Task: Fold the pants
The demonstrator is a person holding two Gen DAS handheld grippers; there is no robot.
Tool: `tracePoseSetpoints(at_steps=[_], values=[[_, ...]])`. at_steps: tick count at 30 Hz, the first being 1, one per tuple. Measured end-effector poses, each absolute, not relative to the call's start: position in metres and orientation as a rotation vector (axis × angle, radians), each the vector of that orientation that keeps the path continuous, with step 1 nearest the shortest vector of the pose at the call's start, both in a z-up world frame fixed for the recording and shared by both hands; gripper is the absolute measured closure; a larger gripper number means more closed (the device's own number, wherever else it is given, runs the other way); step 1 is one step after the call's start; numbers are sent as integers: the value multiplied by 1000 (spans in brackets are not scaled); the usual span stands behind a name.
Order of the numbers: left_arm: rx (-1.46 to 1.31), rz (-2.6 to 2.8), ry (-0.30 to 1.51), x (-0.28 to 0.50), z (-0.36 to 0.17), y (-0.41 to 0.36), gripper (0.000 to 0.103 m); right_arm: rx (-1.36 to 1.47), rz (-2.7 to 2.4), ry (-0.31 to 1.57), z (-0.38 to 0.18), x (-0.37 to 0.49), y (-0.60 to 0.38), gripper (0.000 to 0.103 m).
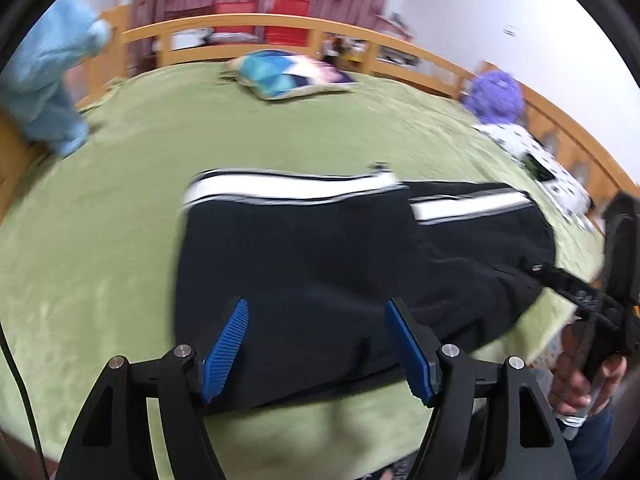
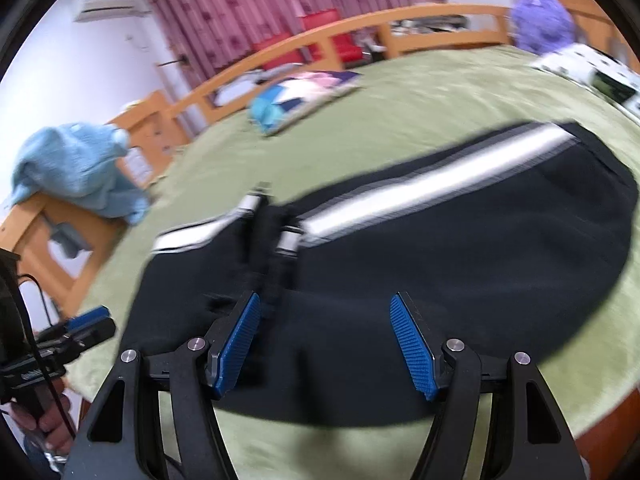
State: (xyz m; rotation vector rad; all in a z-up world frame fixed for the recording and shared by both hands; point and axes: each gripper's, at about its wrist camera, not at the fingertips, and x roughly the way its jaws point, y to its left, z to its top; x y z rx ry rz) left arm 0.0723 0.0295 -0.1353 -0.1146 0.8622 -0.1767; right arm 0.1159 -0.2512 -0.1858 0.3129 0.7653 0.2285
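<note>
Soft black fleece pants with white side stripes (image 1: 320, 256), limp and light, are faced by both spread-apart tools, left tool (image 1: 316, 344) and right tool (image 2: 325, 344); the near hem is judged the best hold.

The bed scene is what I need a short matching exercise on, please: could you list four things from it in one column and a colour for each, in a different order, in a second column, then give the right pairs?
Things:
1. pants
2. bedspread
3. plush toy
4. blanket on the bed frame

Colours:
A. light blue
B. black with a white side stripe
C. purple
D. green

Pairs: 1-B, 2-D, 3-C, 4-A
</note>
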Motion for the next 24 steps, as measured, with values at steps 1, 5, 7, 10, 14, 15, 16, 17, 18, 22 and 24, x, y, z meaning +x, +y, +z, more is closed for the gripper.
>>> tracePoseSetpoints(at_steps=[1,5,7,10,14,15,16,17,18,22,24], values=[[-127,-155,869,73,-138,36,34,305,257,759,-183,119,-240,35],[-223,-128,880,67,-147,72,34,238,355,783,-181,130,-196,36],[-245,-120,875,66,-150,81,34,158,377,834,-190,134,-173,76],[-254,-112,866,64,-150,90,34,57,367,830,-192,128,-158,85],[-276,-113,859,71,-154,98,33,190,445,726,-169,97,-187,85],[-279,-112,863,74,-156,98,33,175,413,772,-179,98,-187,85],[-281,-108,871,78,-161,98,33,147,381,834,-194,102,-183,84],[-277,-102,886,83,-166,98,33,126,355,895,-209,107,-179,84],[-263,-91,911,87,-173,96,33,118,342,971,-227,111,-174,83],[-206,-49,1016,95,-202,96,33,60,382,919,-209,104,-167,58],[-230,-56,1022,96,-209,97,33,69,380,817,-187,103,-170,36]])
